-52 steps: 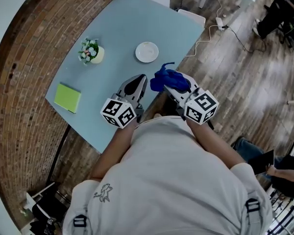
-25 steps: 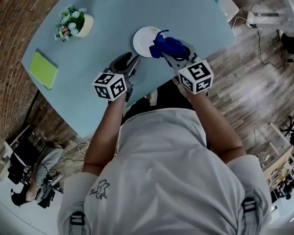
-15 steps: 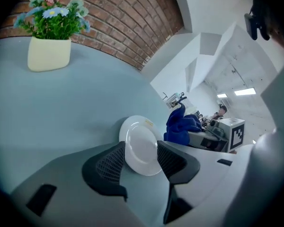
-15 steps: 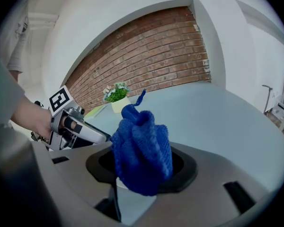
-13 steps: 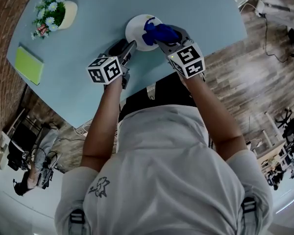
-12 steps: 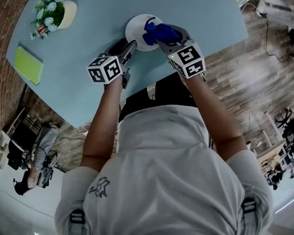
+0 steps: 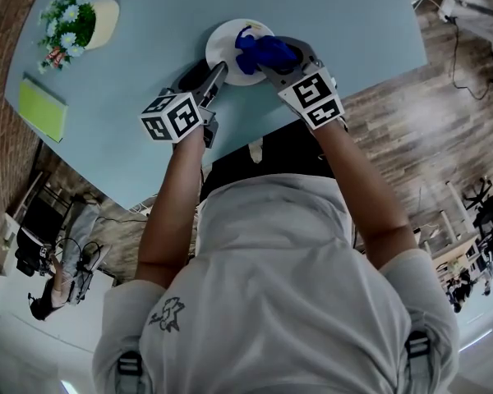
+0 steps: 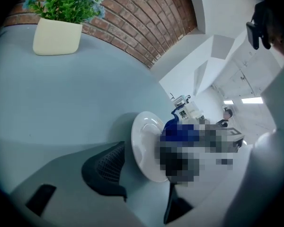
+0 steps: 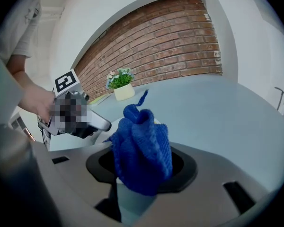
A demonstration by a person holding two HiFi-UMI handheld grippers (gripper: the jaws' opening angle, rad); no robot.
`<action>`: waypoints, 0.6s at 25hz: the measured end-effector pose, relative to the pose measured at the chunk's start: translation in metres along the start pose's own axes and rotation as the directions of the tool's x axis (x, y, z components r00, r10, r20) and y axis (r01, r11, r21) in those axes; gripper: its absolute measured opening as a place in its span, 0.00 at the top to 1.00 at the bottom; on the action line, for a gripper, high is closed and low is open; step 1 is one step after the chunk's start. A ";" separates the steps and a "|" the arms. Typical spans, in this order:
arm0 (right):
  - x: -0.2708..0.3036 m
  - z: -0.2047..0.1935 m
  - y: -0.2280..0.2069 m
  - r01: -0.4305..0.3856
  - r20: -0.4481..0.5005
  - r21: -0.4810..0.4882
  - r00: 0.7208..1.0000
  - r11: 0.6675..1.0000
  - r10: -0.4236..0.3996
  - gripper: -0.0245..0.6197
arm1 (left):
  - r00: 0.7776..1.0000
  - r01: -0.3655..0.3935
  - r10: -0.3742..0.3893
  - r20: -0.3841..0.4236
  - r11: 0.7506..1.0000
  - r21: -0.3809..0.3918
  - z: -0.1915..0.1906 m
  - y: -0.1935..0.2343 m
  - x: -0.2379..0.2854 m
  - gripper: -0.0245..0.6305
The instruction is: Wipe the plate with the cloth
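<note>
Both bare forearms reach straight forward from the torso over the near edge of the pale blue table [image 7: 329, 19], converging so that the two grippers meet at the white plate [image 7: 224, 46]. The right gripper [image 7: 269, 57] points forward and inward, its marker cube tipped up toward the head camera, and its jaws are clamped on a bunched blue cloth [image 9: 142, 150]. The cloth fills the gap between them and bulges out ahead of the tips, with a loose thread sticking up from its top. From the head view the cloth sits over the right part of the plate, directly ahead of the right jaws. The left gripper [image 7: 216, 66] angles forward and to the right, its jaws standing apart. In the left gripper view the plate's near rim lies in the gap between them, closer to the right jaw; whether either jaw touches it cannot be made out. Far ahead and left of the left jaws stands a cream pot of flowers [image 8: 57, 36], and a green pad [image 7: 41, 109] lies well off to their left.
</note>
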State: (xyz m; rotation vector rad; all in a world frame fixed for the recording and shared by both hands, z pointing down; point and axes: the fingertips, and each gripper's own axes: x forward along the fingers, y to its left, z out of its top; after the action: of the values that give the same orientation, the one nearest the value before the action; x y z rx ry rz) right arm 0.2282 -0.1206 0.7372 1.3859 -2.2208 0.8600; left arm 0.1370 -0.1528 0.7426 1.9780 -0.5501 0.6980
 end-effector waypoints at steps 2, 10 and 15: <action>-0.002 -0.001 0.001 -0.002 0.001 -0.023 1.000 1.000 0.002 0.71 | 1.000 0.004 -0.004 -0.001 1.000 -0.007 -0.001 -0.002 0.001 0.64; -0.005 -0.003 -0.002 0.011 -0.003 -0.024 1.000 1.000 -0.011 0.71 | 1.000 0.012 -0.011 0.004 1.000 -0.007 0.004 -0.005 0.005 0.87; -0.007 -0.005 -0.006 0.020 -0.004 0.001 1.000 1.000 -0.020 0.71 | 0.991 0.133 -0.132 0.020 0.986 -0.099 0.006 -0.016 0.003 0.92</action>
State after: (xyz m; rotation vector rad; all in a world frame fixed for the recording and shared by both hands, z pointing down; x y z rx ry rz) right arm 0.2365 -0.1147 0.7381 1.4034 -2.2003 0.8558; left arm 0.1507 -0.1509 0.7319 1.9075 -0.4486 0.5644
